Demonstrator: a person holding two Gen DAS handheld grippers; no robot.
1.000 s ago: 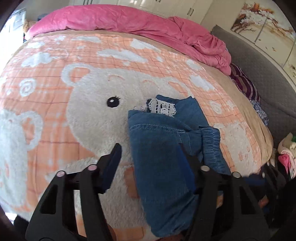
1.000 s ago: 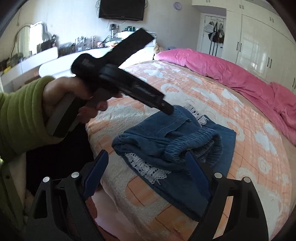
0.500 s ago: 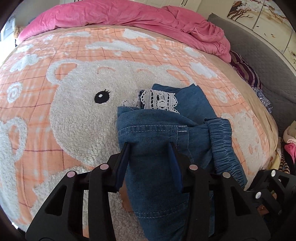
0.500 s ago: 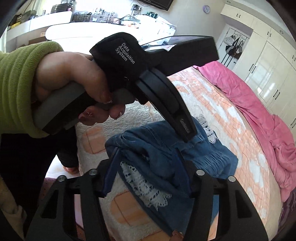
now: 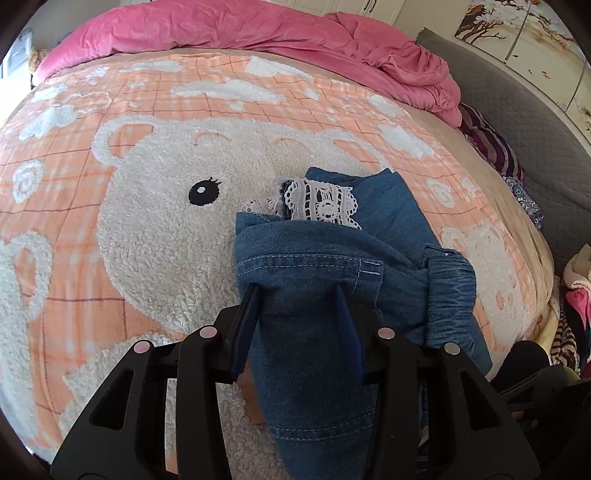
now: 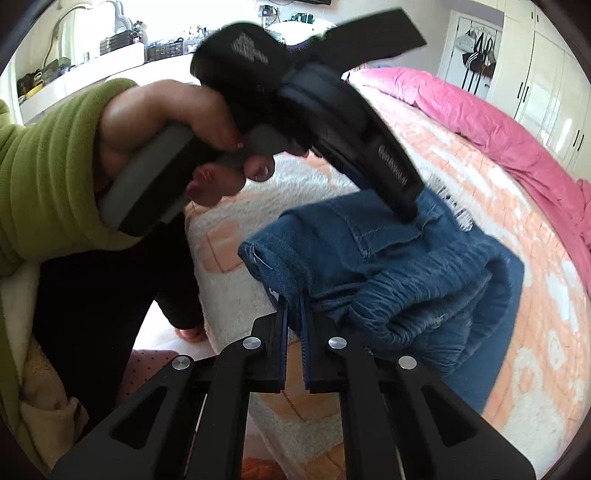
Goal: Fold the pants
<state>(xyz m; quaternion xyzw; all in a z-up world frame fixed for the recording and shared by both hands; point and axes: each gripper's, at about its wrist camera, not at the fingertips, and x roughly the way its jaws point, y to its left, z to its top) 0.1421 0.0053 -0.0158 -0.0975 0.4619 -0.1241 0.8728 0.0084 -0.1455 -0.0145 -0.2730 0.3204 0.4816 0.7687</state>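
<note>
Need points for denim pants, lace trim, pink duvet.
denim pants [image 5: 306, 266], left wrist view, stitched fold on top.
lace trim [image 5: 321, 201], left wrist view, middle of the white lace band.
pink duvet [image 5: 229, 27], left wrist view, bunched fabric at the bed's far end.

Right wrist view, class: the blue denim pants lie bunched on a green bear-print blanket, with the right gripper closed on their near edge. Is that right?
Not quite. The blanket is orange and white, not green, as the right wrist view shows. The pants are bunched, and the right gripper is closed on their near edge.
</note>
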